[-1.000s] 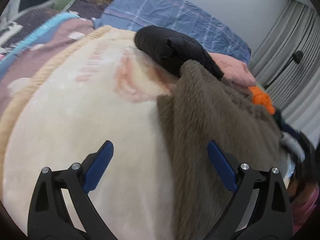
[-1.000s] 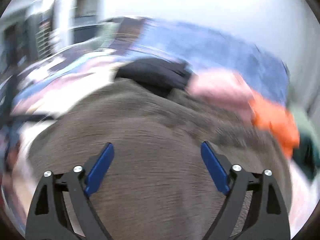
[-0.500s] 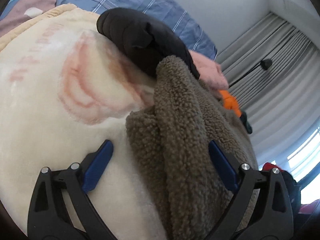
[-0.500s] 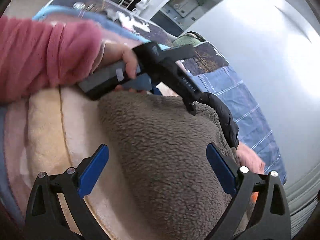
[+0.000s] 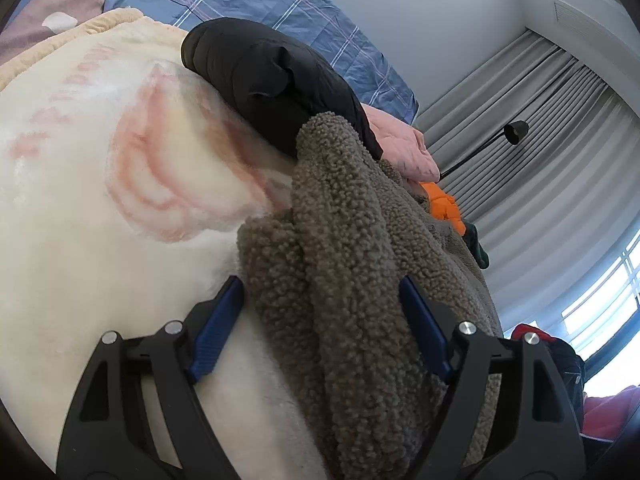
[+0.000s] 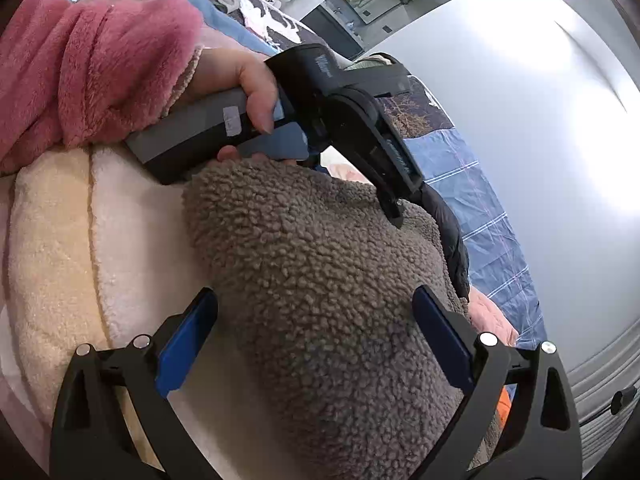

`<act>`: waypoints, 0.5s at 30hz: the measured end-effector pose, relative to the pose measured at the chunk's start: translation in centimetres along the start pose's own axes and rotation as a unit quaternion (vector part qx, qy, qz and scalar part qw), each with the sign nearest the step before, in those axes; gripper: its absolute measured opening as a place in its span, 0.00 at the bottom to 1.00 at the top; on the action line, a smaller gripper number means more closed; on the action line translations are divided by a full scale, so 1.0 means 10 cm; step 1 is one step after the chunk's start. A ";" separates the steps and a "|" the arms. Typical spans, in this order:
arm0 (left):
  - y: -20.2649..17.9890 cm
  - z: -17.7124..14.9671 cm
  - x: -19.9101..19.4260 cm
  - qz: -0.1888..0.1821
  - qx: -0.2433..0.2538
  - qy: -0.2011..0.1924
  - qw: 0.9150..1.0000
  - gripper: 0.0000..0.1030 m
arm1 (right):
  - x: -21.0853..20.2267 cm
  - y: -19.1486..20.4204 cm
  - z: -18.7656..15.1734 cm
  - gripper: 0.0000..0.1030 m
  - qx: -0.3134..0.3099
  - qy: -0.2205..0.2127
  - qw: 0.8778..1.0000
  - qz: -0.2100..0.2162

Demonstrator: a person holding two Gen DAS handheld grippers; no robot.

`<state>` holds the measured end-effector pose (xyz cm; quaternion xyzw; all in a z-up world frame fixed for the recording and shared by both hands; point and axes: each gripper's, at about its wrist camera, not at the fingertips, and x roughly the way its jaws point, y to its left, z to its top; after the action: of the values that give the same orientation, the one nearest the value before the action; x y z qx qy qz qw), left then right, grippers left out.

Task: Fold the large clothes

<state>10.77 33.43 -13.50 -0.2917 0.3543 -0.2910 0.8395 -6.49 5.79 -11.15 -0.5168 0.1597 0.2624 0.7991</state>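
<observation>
Both hand-held grippers dropped onto the brown fleece [image 5: 352,280]; left closing around it, right spread.

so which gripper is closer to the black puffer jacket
Left. The left gripper straddles the brown fleece just below the black puffer jacket; the right gripper sits farther down the fleece.

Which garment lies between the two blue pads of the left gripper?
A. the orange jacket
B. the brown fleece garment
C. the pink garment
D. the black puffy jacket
B: in the left wrist view a thick fold of the brown fleece garment fills the gap of the left gripper, while the black puffy jacket, the pink garment and the orange jacket lie further off.
</observation>
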 end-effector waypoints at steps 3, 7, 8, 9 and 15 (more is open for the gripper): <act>0.01 0.00 0.02 0.001 -0.003 0.001 1.000 0.80 | 0.13 0.06 0.10 0.95 0.000 -0.006 1.000 -0.003; 0.04 0.02 0.04 0.000 -0.007 0.006 1.000 0.81 | 0.25 0.07 0.10 0.81 0.020 -0.014 1.000 0.007; 0.05 0.03 0.05 0.001 -0.008 0.009 1.000 0.82 | 0.23 0.07 0.10 0.73 0.021 -0.017 1.000 0.006; 0.03 0.04 0.07 0.007 -0.006 0.013 1.000 0.82 | 0.21 0.05 0.10 0.67 0.024 -0.022 0.999 0.003; -0.33 0.17 0.05 -0.013 0.034 0.009 0.999 0.36 | 0.04 -0.29 0.08 0.43 0.110 -0.049 0.992 0.023</act>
<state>11.40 31.35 -10.43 -0.2645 0.3478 -0.3162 0.8421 -4.54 5.65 -8.89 -0.4084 0.1599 0.2872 0.8516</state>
